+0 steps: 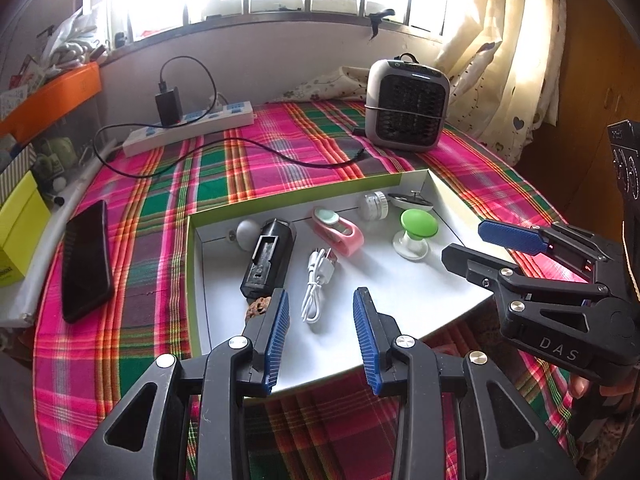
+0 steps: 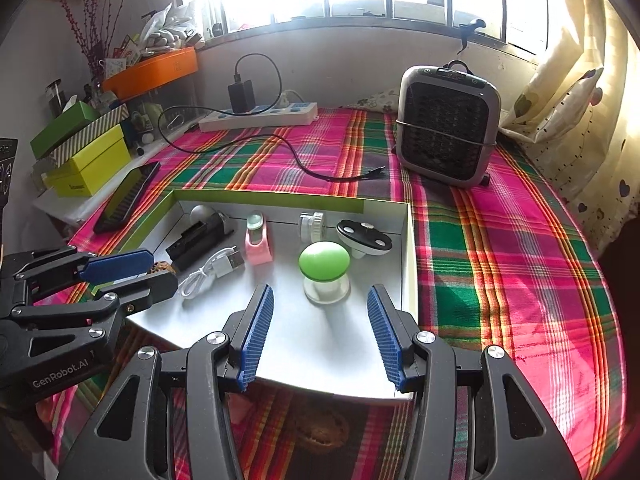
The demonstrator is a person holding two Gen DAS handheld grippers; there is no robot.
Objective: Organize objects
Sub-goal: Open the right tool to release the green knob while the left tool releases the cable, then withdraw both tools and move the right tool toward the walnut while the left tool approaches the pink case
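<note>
Above the white tray [image 1: 400, 304], both grippers hover.
Left gripper [image 1: 322, 300] and right gripper [image 2: 320, 296] parted, empty; near floor clear.

The left claw [image 1: 321, 300] points forward and down, its two blue-padded fingers [image 1: 280, 316] spread apart with nothing pinched between them. The right claw [image 2: 320, 300] tilts down the same way beside it, fingers also parted and empty. Seen from the left wrist, the right claw lies rolled on its side, and fingertips of the person's hand [image 1: 580, 386] show under its body.
</note>
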